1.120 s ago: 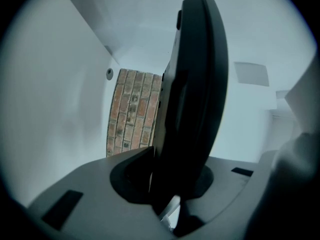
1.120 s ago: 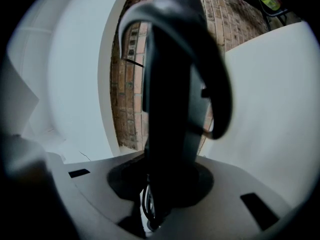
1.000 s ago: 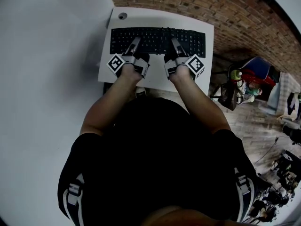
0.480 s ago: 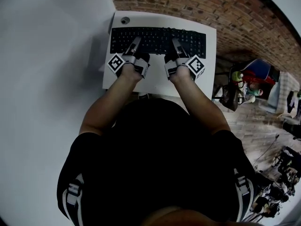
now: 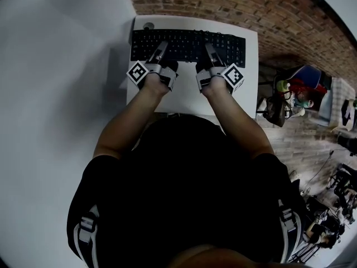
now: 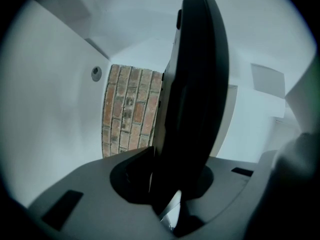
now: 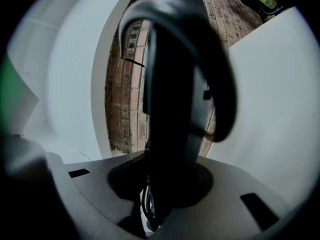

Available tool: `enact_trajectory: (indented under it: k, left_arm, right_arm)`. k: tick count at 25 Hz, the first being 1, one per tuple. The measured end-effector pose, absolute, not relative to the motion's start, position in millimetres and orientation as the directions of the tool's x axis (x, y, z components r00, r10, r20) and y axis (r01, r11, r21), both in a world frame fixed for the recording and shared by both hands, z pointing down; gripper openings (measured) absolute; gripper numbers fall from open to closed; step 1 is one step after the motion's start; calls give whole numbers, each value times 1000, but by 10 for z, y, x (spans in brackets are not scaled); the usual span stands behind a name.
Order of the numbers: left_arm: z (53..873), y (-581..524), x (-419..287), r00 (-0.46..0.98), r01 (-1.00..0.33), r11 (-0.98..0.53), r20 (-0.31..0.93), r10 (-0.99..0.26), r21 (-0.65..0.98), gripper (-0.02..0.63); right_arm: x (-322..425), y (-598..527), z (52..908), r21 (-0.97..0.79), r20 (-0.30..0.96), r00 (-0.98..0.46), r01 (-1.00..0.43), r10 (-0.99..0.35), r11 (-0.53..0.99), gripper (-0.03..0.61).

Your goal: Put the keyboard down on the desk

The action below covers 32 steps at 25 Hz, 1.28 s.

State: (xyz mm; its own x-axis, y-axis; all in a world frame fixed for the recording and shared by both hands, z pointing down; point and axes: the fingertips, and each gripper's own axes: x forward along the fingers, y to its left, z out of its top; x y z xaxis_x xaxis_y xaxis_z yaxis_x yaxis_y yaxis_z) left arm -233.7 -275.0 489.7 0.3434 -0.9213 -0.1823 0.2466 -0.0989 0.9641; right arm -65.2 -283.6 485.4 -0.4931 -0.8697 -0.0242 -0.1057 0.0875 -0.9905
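A black keyboard (image 5: 188, 46) lies lengthwise over the far part of the white desk (image 5: 187, 96). My left gripper (image 5: 159, 53) is shut on its near edge left of centre. My right gripper (image 5: 210, 53) is shut on the same edge right of centre. In the left gripper view the keyboard (image 6: 195, 94) stands edge-on between the jaws and fills the middle. The right gripper view shows the keyboard (image 7: 172, 94) in the same way, clamped between the jaws. Whether the keyboard touches the desk cannot be told.
A brick wall (image 5: 223, 4) runs behind the desk. A round grommet (image 5: 148, 25) sits in the desk's far left corner, close to the keyboard. A white wall (image 5: 61, 66) is at the left. A dark bag (image 5: 273, 110) and coloured clutter (image 5: 301, 88) stand on the floor at the right.
Both grippers have carried the keyboard forward over the desk, toward its far edge and the brick wall. The grips have not changed.
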Motion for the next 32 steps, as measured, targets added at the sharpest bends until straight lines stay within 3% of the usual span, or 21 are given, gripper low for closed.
enact_trajectory:
  k: [13, 32]
  left_arm:
    - [4835, -2829, -2319, 351, 249, -108, -194, -916, 962, 87]
    - [4763, -3126, -1750, 376, 220, -113, -191, -907, 969, 87]
  right_arm:
    - [-608, -2904, 4831, -988, -34, -484, -115, -875, 102, 115]
    - [-65, -3190, 4784, -990, -64, -467, -82, -882, 115, 115]
